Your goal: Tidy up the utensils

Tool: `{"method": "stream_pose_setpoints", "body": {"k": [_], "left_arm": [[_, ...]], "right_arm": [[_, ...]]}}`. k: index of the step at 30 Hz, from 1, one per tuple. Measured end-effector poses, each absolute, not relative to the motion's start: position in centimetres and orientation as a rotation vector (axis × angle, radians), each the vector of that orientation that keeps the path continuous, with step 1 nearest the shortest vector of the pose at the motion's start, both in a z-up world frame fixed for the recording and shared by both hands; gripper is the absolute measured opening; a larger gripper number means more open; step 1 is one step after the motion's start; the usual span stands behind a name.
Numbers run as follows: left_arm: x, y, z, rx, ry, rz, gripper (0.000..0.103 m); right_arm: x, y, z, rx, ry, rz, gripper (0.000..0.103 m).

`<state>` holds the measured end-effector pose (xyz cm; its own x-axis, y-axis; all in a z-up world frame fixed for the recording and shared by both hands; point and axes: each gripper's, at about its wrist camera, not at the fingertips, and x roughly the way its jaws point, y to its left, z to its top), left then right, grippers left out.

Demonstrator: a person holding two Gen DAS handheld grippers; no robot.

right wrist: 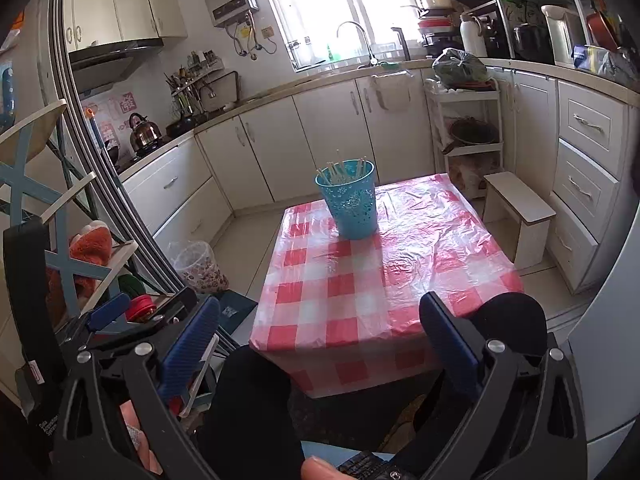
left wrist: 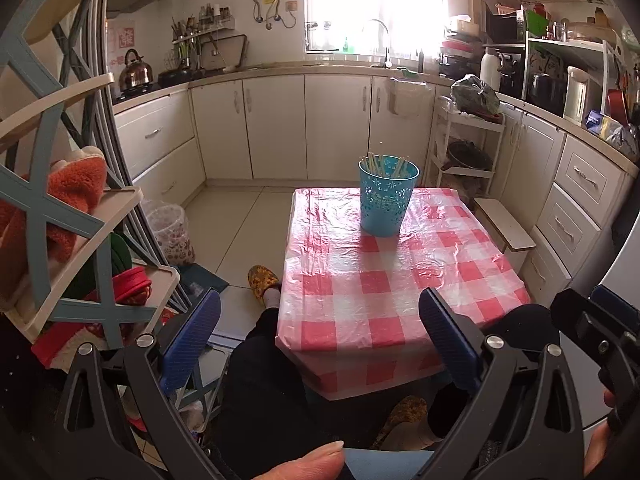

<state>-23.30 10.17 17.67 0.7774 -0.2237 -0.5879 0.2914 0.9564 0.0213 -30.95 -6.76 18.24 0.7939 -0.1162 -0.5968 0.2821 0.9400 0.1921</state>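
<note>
Chopsticks: a bundle of pale sticks standing upright in a blue perforated holder, tips showing above its rim. Holder location: far half of a low table covered in a red-and-white checked plastic cloth, upright, nothing else on the cloth.

Left gripper: blue-padded fingers spread wide, empty, held low at the near edge of the table, well apart from the holder. A thumb shows at the bottom of its view.

Right gripper: fingers likewise wide apart, holding nothing, near the table's front edge.

Person: seated at the table, dark trousers, knees under both grippers, one yellow patterned slipper on the tiled floor.

Surroundings: cream kitchen cabinets, kettle on the stove, blue-framed shelf rack at left, small white stool beside the table.
</note>
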Motion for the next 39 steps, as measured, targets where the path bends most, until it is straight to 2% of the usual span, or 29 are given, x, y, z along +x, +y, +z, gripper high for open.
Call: {"method": "stream_pose_setpoints", "body": {"k": [39], "left_arm": [[-23.6,11.8,17.2,0.075,0.608,-0.221,0.095]], "right_arm": [[-32.1,-3.8,18.0,0.172,0.6,-0.255,0.096]]}}
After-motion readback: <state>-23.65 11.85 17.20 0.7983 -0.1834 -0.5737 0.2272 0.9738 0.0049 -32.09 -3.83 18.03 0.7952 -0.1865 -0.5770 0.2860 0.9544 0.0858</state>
